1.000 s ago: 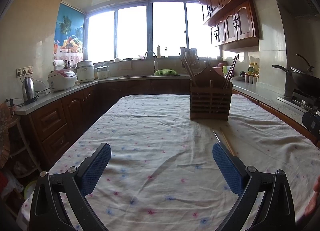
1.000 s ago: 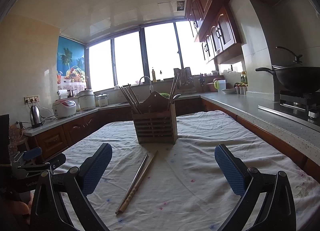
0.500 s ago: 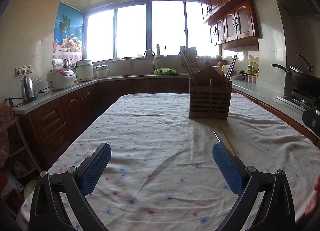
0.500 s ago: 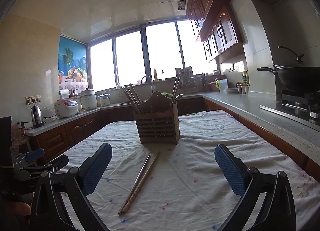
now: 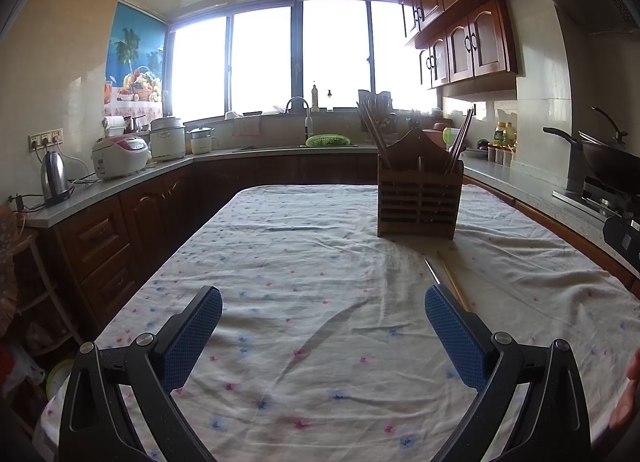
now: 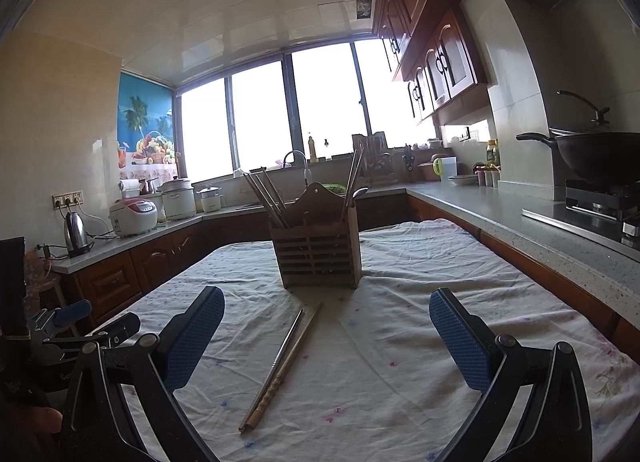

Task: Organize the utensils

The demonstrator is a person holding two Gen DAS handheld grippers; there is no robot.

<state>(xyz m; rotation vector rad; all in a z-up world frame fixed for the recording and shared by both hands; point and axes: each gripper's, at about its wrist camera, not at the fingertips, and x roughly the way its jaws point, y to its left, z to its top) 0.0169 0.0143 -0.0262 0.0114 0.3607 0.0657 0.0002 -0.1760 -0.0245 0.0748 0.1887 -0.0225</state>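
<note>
Your right gripper (image 6: pixel 326 336) and left gripper (image 5: pixel 323 328) hang wide open, empty; chopsticks (image 6: pixel 280 368) at 12 o'clock may roll apart when pinched on the cloth (image 6: pixel 400 382).

Your light comes from the blown-out windows (image 5: pixel 300 61) straight ahead, so the utensil holder (image 6: pixel 316 258) and cabinets (image 5: pixel 460 41) read dark against them. Soft shadows streak the tablecloth (image 5: pixel 320 302). Edges bow and vignette; distant counter items look slightly soft, perhaps from glare.

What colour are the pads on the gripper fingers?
Blue, with a fine dotted texture; the pads show best in the right wrist view.
</note>
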